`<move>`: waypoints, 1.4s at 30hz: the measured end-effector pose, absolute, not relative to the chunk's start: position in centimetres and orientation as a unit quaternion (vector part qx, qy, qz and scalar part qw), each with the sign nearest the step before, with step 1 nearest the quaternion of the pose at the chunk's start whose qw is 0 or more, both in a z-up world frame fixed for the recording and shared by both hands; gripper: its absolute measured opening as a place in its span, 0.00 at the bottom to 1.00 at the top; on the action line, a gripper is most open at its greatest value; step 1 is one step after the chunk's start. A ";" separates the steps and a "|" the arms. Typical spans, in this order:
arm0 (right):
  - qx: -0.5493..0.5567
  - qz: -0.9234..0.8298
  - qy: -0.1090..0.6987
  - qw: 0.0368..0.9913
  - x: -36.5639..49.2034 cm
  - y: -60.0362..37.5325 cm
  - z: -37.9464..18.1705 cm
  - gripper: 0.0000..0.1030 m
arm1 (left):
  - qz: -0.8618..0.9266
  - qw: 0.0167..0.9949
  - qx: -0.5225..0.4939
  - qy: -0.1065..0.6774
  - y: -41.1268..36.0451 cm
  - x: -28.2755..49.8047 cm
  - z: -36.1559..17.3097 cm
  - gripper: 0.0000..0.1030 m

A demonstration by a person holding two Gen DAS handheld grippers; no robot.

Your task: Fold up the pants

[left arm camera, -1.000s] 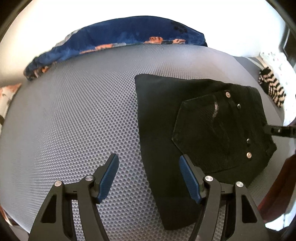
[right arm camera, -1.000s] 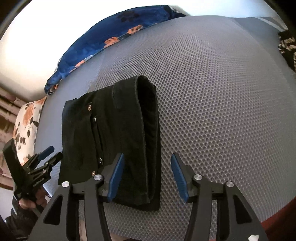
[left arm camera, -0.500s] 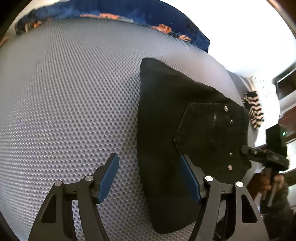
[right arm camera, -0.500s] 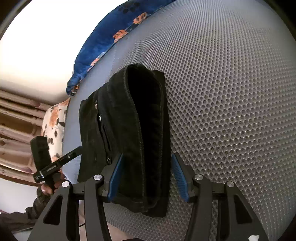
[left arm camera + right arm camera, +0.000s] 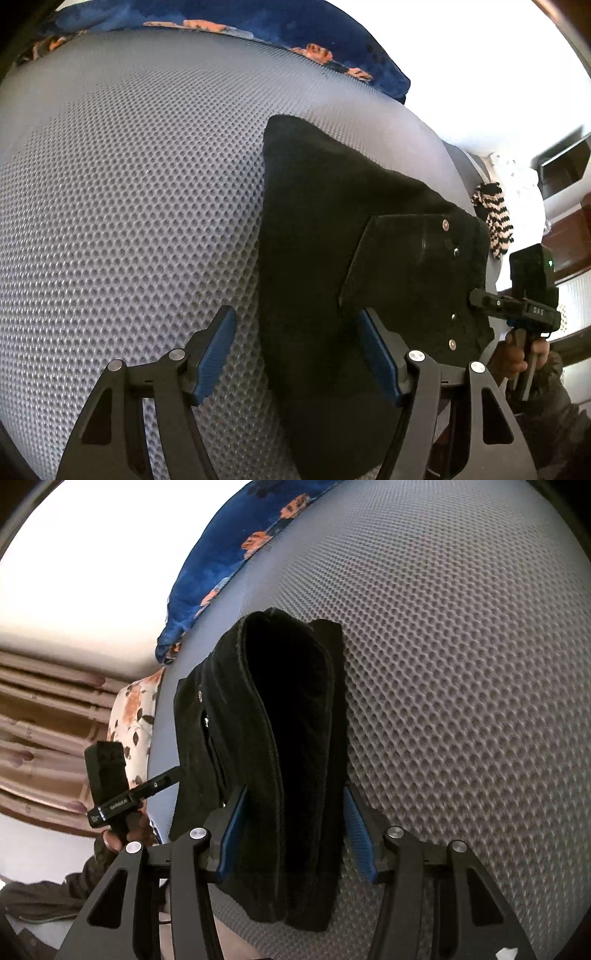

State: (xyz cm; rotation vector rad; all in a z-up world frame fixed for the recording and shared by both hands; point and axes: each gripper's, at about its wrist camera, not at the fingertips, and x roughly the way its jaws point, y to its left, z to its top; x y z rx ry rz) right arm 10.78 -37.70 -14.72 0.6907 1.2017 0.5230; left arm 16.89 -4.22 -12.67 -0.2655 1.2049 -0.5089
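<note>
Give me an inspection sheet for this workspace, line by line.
Surface: grey honeycomb mat.
Job's things: black pants folded into a thick bundle, back pocket and rivets up.
Clutter: blue flowered cloth at far edge; striped sock beside mat.
Grippers: left hand-held gripper open, straddling the bundle's edge; right hand-held gripper astride the folded end, pad contact unclear.
Cables: nothing seen.
Surroundings: curtain, bright wall.

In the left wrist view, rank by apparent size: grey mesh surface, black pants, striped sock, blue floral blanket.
1. grey mesh surface
2. black pants
3. blue floral blanket, only partly in frame
4. striped sock, far off, so true size is unsure
</note>
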 end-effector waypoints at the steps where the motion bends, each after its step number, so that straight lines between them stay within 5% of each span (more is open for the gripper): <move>1: 0.317 0.245 0.548 0.734 10.8 -37.8 -14.8 0.47 | -0.238 0.786 -0.122 0.557 -4.6 17.2 -12.7 0.66; 9: 0.343 0.294 0.541 0.709 12.8 -37.7 -15.8 0.42 | -0.249 0.794 -0.112 0.543 -7.0 19.3 -12.9 0.65; 18: 0.348 0.298 0.529 0.715 13.5 -37.0 -16.0 0.36 | -0.260 0.755 -0.196 0.569 -6.3 19.7 -13.6 0.43; 26: 0.350 0.295 0.526 0.717 13.3 -37.4 -16.0 0.35 | -0.284 0.736 -0.221 0.573 -6.0 18.9 -13.8 0.43; 35: 0.344 0.261 0.526 0.733 13.3 -36.7 -15.4 0.36 | -0.231 0.800 -0.068 0.550 -11.5 17.2 -11.7 0.40; 42: 0.330 0.215 0.521 0.757 12.8 -35.4 -13.7 0.26 | -0.211 0.826 -0.007 0.523 -13.2 16.0 -9.8 0.19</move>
